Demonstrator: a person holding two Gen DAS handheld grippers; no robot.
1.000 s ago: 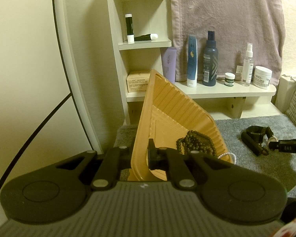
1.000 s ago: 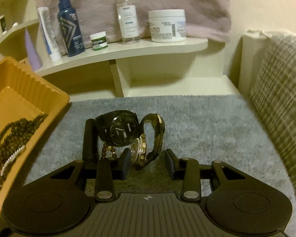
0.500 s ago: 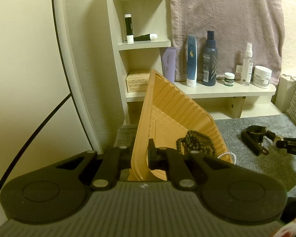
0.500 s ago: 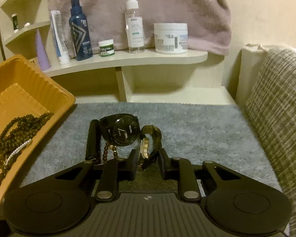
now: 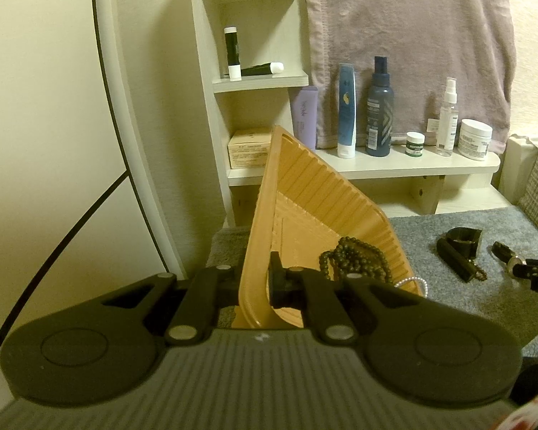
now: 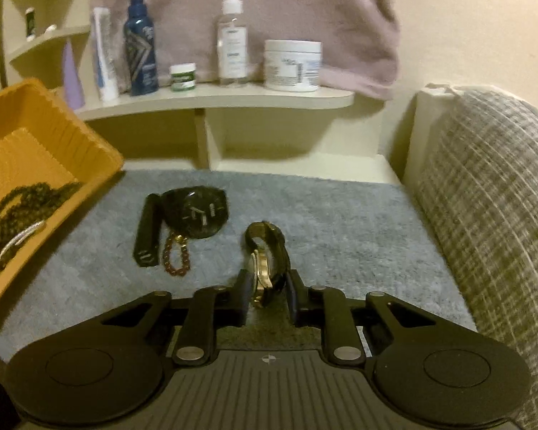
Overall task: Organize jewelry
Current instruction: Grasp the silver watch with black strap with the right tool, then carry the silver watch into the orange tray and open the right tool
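My left gripper (image 5: 256,283) is shut on the near rim of an orange ridged tray (image 5: 305,200) and holds it tilted. Dark bead necklaces (image 5: 355,258) and a pearl strand lie in the tray, which also shows in the right wrist view (image 6: 36,143). My right gripper (image 6: 267,292) is shut on a gold-faced watch (image 6: 265,254) with a dark strap, lifted just off the grey mat (image 6: 340,222). A black watch (image 6: 197,211) and a small brown bead bracelet (image 6: 177,254) lie on the mat ahead left.
A white shelf (image 6: 215,98) behind the mat carries bottles, a tube and jars, with a mauve towel (image 5: 405,36) hanging above. A checked cushion (image 6: 484,197) bounds the right side. A tall shelf unit (image 5: 254,82) and a curved white frame stand at left.
My right gripper closed on the gold-faced watch and drew it back and to the right, away from the black watch. The left gripper and tray have stayed still.
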